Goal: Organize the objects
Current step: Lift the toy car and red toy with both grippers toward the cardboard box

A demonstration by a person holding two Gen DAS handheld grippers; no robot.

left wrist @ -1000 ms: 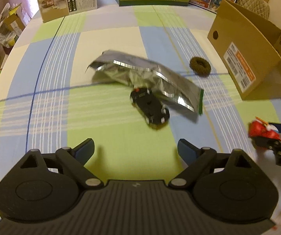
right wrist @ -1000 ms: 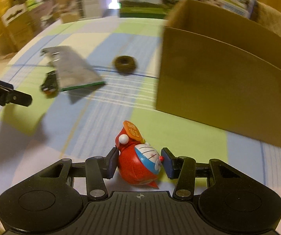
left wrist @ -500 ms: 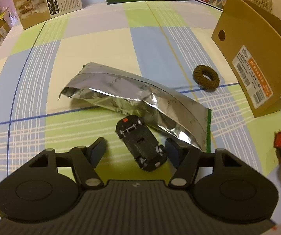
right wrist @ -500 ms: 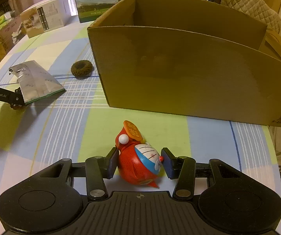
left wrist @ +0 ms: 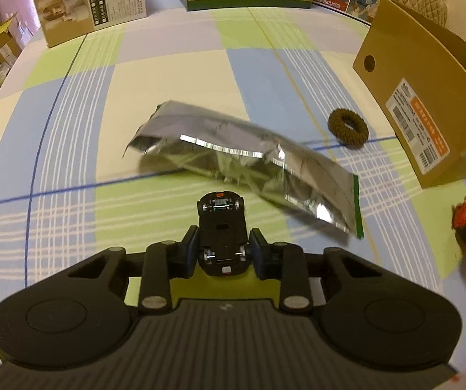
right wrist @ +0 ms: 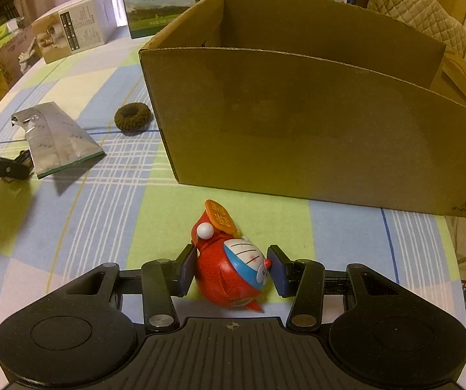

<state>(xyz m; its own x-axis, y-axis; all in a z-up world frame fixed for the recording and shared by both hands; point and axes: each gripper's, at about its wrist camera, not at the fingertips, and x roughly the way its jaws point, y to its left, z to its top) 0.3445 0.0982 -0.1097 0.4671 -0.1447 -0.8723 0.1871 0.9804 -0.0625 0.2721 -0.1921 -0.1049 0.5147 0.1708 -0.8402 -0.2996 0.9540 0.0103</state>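
left gripper (left wrist: 223,247): pads pressed on both flanks of the black toy car (left wrist: 222,232), which lies underside up over the checked tablecloth (left wrist: 70,149). just beyond the car lies a silver foil pouch (left wrist: 249,165); a brown hair ring (left wrist: 348,126) sits further right, near the open cardboard box (right wrist: 298,120). right gripper (right wrist: 231,268): pads pinching the red figurine (right wrist: 233,269), tilted on its side, level with the tabletop. the box wall stands directly ahead of it.

A checked tablecloth (left wrist: 168,74) covers the table; a quilted chair back (right wrist: 421,16), perhaps, stands behind.
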